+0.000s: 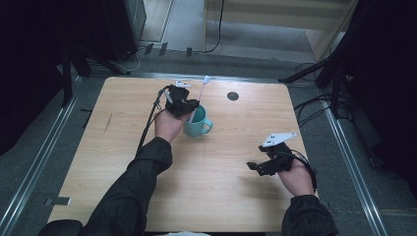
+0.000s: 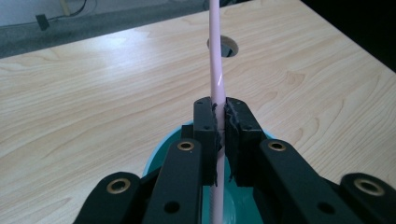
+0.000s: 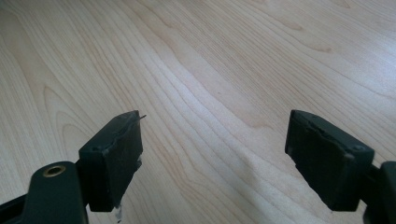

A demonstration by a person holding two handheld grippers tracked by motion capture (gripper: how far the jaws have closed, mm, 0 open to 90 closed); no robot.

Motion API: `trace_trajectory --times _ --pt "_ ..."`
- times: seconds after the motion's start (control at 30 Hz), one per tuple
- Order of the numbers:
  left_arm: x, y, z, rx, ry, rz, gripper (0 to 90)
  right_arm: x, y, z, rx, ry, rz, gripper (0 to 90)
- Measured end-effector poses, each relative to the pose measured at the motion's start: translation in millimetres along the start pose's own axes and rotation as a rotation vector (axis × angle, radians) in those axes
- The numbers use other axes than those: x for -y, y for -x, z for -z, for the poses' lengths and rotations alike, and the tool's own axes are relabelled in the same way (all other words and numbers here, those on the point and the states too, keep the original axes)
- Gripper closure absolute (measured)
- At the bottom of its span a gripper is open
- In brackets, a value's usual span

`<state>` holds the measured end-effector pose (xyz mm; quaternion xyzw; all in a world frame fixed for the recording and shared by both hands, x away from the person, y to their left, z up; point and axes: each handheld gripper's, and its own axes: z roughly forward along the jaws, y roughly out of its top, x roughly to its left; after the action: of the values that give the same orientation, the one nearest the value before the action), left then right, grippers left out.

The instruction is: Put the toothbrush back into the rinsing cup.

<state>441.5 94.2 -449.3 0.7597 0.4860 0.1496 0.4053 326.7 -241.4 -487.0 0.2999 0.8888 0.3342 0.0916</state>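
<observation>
1. Black jaws of the left gripper (image 2: 219,135) rise from the bottom of the left gripper view, and they stand almost together, with both pads pressing on a thin pale pink stick (image 2: 215,70), maybe a straw.
2. From the jaws the stick goes up and a little tilted, and its upper end leaves the top of that view; its lower part goes down between the jaws into a teal mug (image 2: 163,149).
3. Under the jaws a piece of the mug's rim and its inside are visible; I cannot tell what the mug contains.
4. From the high view, the left gripper (image 1: 189,105) is just over the mug (image 1: 196,128), which stands upright on the wooden table (image 1: 123,162), a little behind the middle, with the handle turned to the right.
5. Also in the high view the stick (image 1: 199,98) leans away from the person, and its white tip is near the far edge of the table.
6. At the right, the right gripper (image 1: 255,167) is near the front right part of the table, well apart from the mug.
7. Its jaws stand wide in the right gripper view (image 3: 210,158), with bare wood between them and nothing held.
8. Behind the mug, a round dark hole (image 1: 233,96) sits in the table top.
</observation>
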Motion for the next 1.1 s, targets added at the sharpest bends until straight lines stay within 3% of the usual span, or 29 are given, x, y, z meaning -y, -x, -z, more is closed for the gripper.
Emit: trace_trajectory --times 0.1,0.63,0.77,1.1 --pt "-1.1 0.6 -0.7 0.001 -0.029 -0.009 82.8 -0.2 -0.3 -0.1 0.001 -0.001 0.001 18.8" --pt "-1.8 -3.9 1.1 0.013 -0.049 0.015 81.8 0.2 0.3 -0.7 0.000 -0.006 0.004 18.8" --pt "-2.0 -5.0 3.6 0.027 -0.063 0.019 75.5 -0.1 0.3 -0.6 0.002 -0.007 -0.007 18.8" --pt "-4.2 -4.5 23.7 0.075 -0.106 -0.014 64.6 -0.4 -1.5 -0.4 -0.001 -0.010 0.001 18.8"
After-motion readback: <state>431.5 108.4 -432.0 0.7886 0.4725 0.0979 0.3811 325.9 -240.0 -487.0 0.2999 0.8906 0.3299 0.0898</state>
